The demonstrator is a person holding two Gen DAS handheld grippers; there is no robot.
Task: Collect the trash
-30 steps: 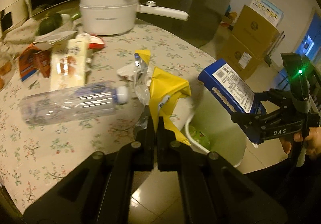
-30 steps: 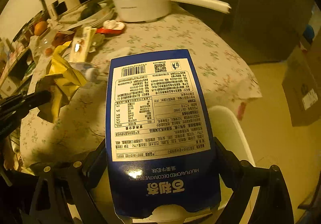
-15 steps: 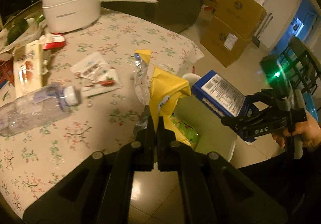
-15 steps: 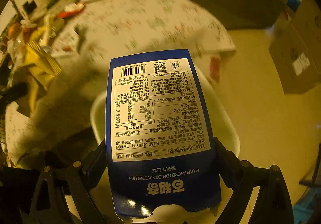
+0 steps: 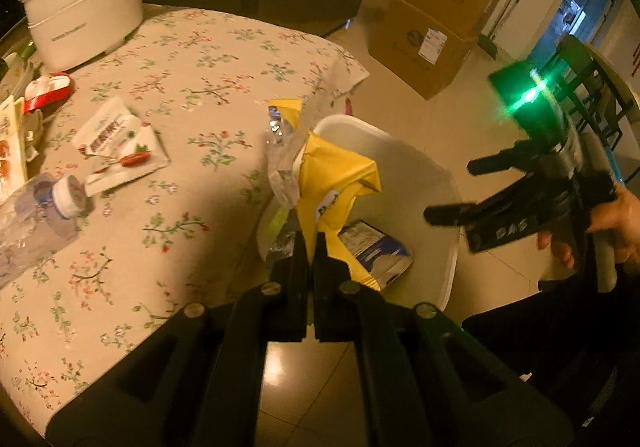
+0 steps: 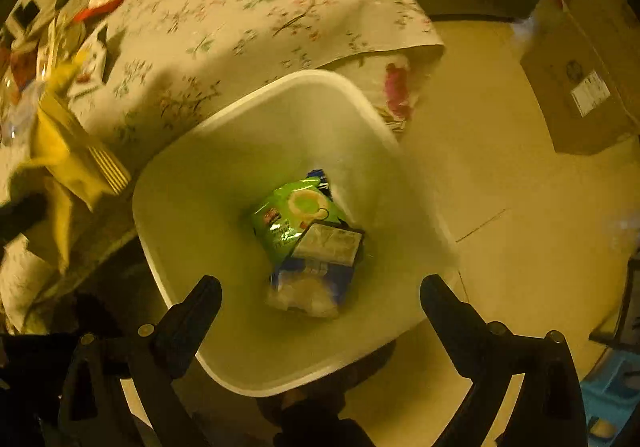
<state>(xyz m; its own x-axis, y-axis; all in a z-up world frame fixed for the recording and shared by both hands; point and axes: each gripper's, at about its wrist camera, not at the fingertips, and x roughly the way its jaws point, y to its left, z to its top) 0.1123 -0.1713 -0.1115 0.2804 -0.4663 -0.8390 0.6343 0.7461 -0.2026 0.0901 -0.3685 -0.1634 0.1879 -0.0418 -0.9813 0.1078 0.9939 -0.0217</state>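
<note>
A blue biscuit box [image 6: 310, 279] lies at the bottom of the white trash bin [image 6: 224, 135], centre frame, against a green snack bag [image 6: 292, 215]. Above it the right gripper [image 6: 320, 291] is opening, nothing between its jaws. At left, the left gripper [image 5: 311, 243] is clamped on a yellow wrapper [image 5: 336, 175] over the bin's rim beside the floral tablecloth [image 5: 208, 87].

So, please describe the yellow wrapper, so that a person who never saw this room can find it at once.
Look for the table with the floral cloth and the white bin standing at its edge. Just above the bin's rim, the left gripper is shut on the yellow wrapper. It is the only bright yellow, crumpled piece, with clear plastic bunched beside it, while the other wrappers lie flat on the cloth.
</note>
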